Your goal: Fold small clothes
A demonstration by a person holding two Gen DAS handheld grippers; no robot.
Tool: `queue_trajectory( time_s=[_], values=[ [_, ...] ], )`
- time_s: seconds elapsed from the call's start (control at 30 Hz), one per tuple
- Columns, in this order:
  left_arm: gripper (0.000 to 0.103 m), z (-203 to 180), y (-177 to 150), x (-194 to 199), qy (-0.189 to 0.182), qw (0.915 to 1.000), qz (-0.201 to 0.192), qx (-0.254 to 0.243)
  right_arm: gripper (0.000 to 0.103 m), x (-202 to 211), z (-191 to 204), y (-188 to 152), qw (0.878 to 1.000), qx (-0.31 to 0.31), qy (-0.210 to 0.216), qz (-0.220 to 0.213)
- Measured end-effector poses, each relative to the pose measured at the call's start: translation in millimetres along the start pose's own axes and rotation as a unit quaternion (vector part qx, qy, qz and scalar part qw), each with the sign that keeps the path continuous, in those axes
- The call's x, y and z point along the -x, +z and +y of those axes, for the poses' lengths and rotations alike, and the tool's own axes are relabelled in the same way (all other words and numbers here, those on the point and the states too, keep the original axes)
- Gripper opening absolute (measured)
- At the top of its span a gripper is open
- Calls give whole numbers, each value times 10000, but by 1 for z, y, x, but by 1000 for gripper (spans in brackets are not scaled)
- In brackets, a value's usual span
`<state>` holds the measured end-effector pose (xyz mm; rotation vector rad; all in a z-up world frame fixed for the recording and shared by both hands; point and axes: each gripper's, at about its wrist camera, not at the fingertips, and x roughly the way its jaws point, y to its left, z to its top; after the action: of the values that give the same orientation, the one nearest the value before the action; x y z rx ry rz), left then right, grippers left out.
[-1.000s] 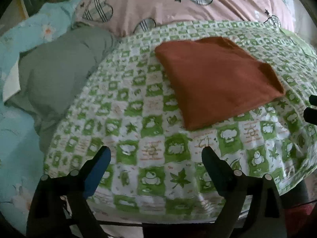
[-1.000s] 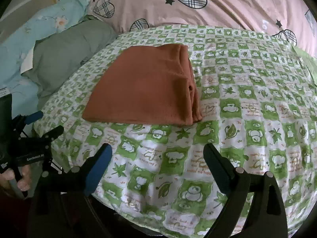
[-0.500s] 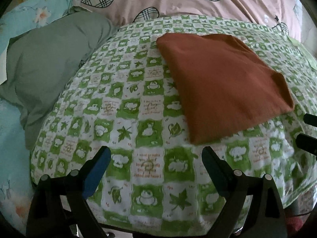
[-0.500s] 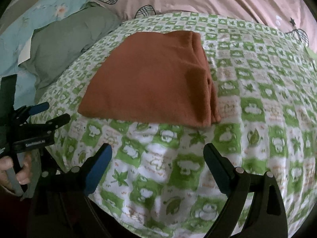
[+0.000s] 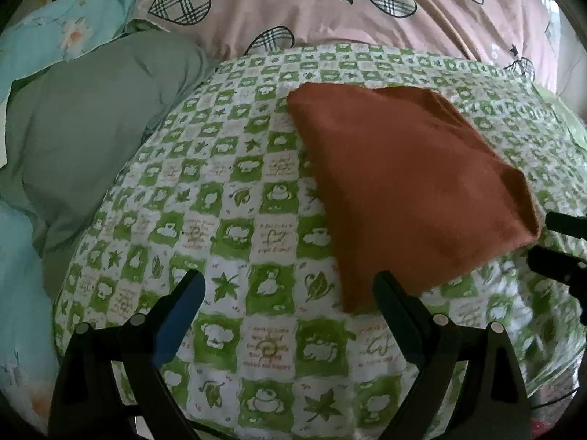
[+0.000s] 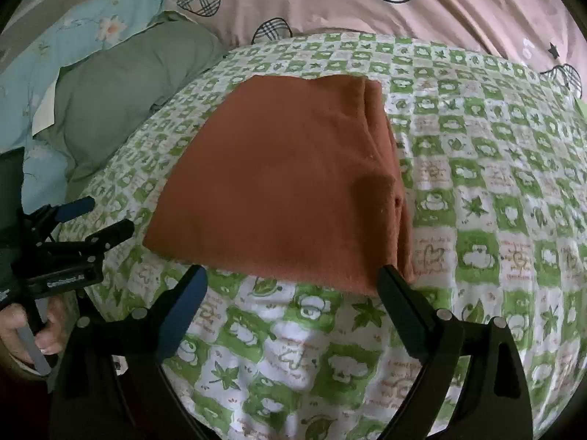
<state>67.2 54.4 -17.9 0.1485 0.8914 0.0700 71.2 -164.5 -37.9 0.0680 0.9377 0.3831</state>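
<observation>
Rust-orange and folded into a flat rectangle, the small fleece garment (image 6: 282, 187) lies on the green-and-white checked cartoon-print cushion cover (image 6: 477, 220), which bulges like a low dome. In the right wrist view its near edge runs just beyond the tips of the right gripper (image 6: 291, 286), and its stacked fold layers show along the right side; the near right corner sits beside the right-hand finger. The right gripper's jaws stand wide apart and hold nothing. In the left wrist view the same garment (image 5: 403, 190) lies to the right, its near left corner just beyond the right-hand finger of the left gripper (image 5: 288, 289), whose jaws are likewise spread wide with nothing between them. Bare checked fabric stretches to the left of the garment there, and in the right wrist view a broad strip of it lies open to the right and far side. The left gripper also shows at the left edge of the right wrist view (image 6: 88, 220), held by a hand (image 6: 33, 330) and apart from the garment's left edge. A grey-green pillow (image 5: 84, 139) borders the cushion on the left, a pale blue floral sheet (image 5: 47, 44) lies beyond it, and a pink quilt with plaid hearts (image 5: 330, 3) rises along the far edge.
</observation>
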Motion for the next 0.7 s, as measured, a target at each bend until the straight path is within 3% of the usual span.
queue_trajectory(
  time_s=[0.7],
  values=[
    [94,-1,18,2,-146,9999,-48,44,94,-4,-10,20,10000,-3,51,-4]
  ],
)
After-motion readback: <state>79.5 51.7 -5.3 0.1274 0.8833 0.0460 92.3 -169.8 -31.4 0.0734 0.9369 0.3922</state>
